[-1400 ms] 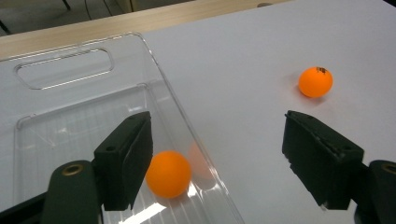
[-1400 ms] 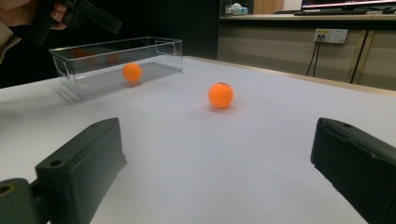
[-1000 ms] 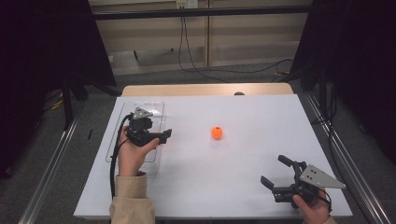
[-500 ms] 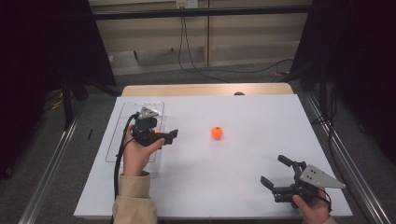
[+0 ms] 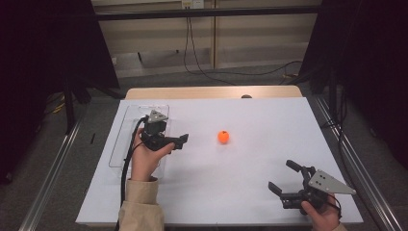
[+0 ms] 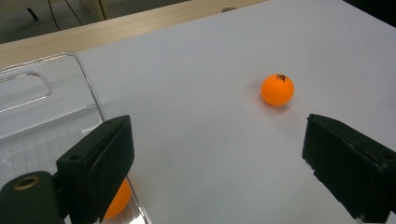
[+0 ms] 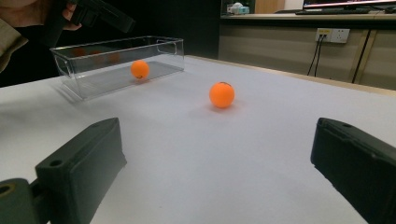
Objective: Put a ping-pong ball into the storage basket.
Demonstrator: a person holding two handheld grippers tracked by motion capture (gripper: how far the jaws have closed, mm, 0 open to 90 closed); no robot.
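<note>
I log: my right gripper (image 7: 219, 163) jaws wide apart, orange ball (image 7: 222, 94) mid-tabletop, second ball (image 7: 139, 69) inside clear bin (image 7: 77, 65) near the far-left edge.

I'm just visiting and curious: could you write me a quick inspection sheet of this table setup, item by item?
Surface: white table top, pale wooden strip along its far edge.
Job's things: one orange ball loose mid-table; a second orange ball inside the clear plastic bin at the left.
Clutter: a small dark thing on the wooden strip, too small to tell.
Claws: left claw held beside the bin, jaws just opened, nothing between them; right claw open, low at the near right corner, nothing in it.
Cables: black cable from the left claw runs down the sleeve; more cables on the floor beyond.
Surroundings: dark curtains both sides, wall sockets behind.
</note>
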